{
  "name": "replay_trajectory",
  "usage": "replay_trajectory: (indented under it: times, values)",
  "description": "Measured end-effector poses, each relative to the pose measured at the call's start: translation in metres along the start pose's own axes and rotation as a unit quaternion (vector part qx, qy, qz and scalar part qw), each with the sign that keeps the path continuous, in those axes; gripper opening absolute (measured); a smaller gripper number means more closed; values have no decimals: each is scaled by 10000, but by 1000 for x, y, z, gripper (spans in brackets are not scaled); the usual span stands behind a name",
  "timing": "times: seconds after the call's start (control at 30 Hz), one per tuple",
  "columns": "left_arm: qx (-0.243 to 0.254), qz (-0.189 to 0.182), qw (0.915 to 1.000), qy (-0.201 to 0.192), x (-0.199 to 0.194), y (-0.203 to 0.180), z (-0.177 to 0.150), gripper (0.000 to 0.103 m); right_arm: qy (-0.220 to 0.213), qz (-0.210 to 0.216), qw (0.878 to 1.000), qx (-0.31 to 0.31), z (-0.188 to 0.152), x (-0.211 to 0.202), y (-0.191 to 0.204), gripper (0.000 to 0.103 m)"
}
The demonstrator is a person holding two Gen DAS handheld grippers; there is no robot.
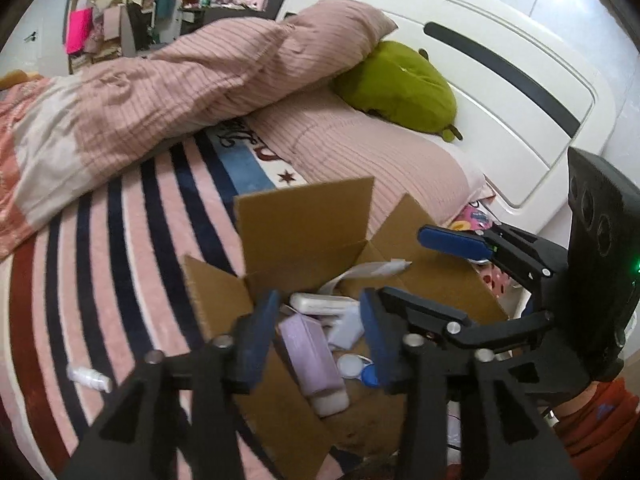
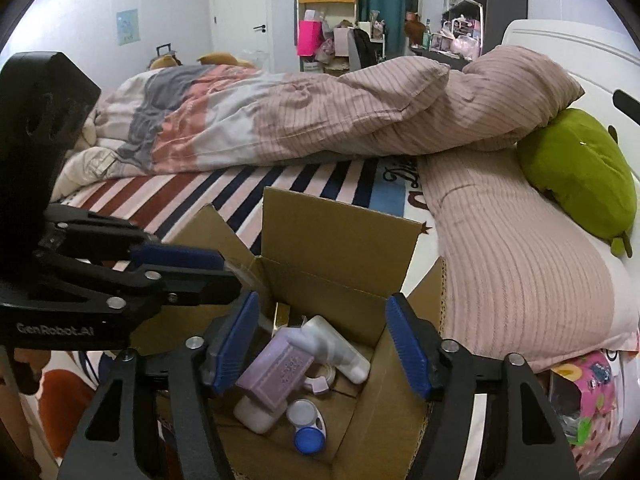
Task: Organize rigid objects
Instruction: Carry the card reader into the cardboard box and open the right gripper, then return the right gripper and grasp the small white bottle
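Note:
An open cardboard box (image 1: 304,220) (image 2: 340,240) stands on the striped bed. Inside lie a purple bottle with a white cap (image 1: 314,360) (image 2: 276,372), white containers (image 1: 320,304) (image 2: 340,346) and a contact lens case with a blue lid (image 1: 360,368) (image 2: 308,428). My left gripper (image 1: 316,332) is open and empty, just above the box's opening. My right gripper (image 2: 324,344) is open and empty over the same box; it also shows in the left wrist view (image 1: 456,240). A small white object (image 1: 89,378) lies on the blanket left of the box.
A bunched pink duvet (image 2: 320,116) lies across the bed behind the box. A pink pillow (image 2: 520,260) and a green plush (image 2: 580,176) lie to the right by the white headboard (image 1: 500,92). Cluttered shelves (image 2: 332,28) stand at the far wall.

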State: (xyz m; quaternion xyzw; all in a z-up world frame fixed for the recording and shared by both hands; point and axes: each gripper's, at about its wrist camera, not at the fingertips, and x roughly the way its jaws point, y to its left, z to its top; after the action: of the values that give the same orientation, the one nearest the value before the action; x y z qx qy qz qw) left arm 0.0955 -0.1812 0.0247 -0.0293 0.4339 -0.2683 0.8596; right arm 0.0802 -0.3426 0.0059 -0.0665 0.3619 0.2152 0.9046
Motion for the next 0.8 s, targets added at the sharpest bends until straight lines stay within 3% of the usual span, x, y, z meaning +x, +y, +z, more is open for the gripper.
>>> replay_trajectory:
  times: [0.23, 0.47, 0.67, 0.8]
  values:
    - [-129, 148, 9993, -303, -40, 21, -10, 41, -29, -26, 9998, -173, 3, -9, 17, 65]
    - [-484, 547, 9953, -629, -92, 70, -37, 45, -122, 63, 9988, -469, 15, -12, 62, 65]
    - [-929, 911, 9885, -768, -125, 127, -77, 46, -181, 760, 9942, -739, 30, 2, 123, 65]
    - [-1255, 1133, 9826, -768, -135, 168, -107, 50, 127, 1397, 9844, -1061, 35, 31, 177, 65]
